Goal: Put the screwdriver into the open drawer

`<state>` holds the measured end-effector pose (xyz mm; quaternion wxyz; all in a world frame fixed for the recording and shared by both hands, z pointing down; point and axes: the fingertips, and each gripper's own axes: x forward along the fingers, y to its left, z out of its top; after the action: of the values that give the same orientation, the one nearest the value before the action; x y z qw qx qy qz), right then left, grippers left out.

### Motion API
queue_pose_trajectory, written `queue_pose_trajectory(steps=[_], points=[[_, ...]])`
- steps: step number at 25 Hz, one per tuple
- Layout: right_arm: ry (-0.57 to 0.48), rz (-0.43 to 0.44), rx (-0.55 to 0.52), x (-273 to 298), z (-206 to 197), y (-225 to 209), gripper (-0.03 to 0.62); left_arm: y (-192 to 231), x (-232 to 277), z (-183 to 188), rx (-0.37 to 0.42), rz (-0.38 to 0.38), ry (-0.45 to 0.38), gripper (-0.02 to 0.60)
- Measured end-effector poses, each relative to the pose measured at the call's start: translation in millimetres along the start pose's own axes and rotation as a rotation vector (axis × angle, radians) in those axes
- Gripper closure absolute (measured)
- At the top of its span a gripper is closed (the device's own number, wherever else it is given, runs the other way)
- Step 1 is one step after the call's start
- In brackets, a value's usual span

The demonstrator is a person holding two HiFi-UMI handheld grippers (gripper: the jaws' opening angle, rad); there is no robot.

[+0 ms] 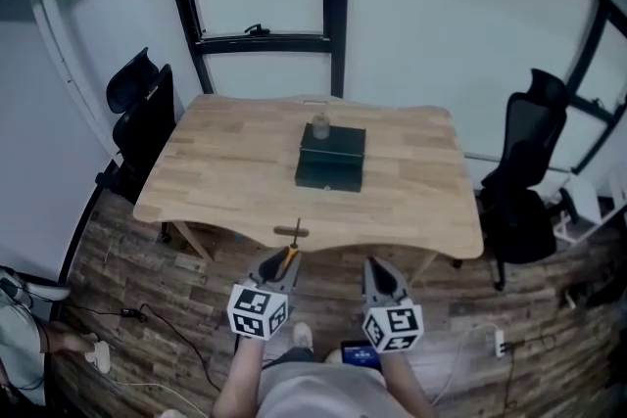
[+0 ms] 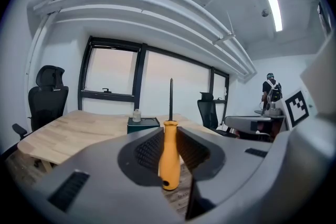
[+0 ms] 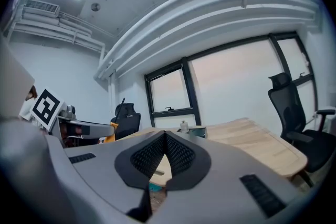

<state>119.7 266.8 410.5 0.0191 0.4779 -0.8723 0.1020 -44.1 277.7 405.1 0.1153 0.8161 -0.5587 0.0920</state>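
**Head view.** The left tongs [image 1: 285, 257] are clenched on the orange-handled screwdriver with a slim dark shaft [image 1: 290, 255]. They hold it just off the near edge of the light wooden bench with rounded corners [image 1: 225, 176], above the brown plank floor [image 1: 137, 255]. The right tongs [image 1: 375, 264] sit beside them, apart. A dark green drawer box [image 1: 330, 162] stands mid-bench with a small pale jar [image 1: 320, 125] on top. Bare bench top lies between the box and the tongs. Black office chairs [image 1: 142, 113] flank the bench.

**Left gripper view.** The cross-hatched dark pads [image 2: 149, 150] of the left tongs [image 2: 169, 135] grip the screwdriver's [image 2: 169, 162] smooth handle, with the shaft upright. The drawer box [image 2: 143, 124] is well beyond.

**Right gripper view.** The right tongs [image 3: 165, 135] are clenched pad to pad at the tips, with the bench [image 3: 252, 141] ahead.
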Motion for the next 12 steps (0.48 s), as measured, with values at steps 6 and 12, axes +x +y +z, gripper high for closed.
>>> queue_pose_trajectory(steps=[6,12], points=[[0.005,0.02,-0.024,-7.0,-6.3,7.1,0.595,-1.8,-11.8,-4.9,-0.019,0.01,-0.01,0.506],[0.008,0.027,-0.024,-10.4,-5.6,7.2,0.595,-2.4,-22.8,-4.9,-0.038,0.027,-0.026,0.506]])
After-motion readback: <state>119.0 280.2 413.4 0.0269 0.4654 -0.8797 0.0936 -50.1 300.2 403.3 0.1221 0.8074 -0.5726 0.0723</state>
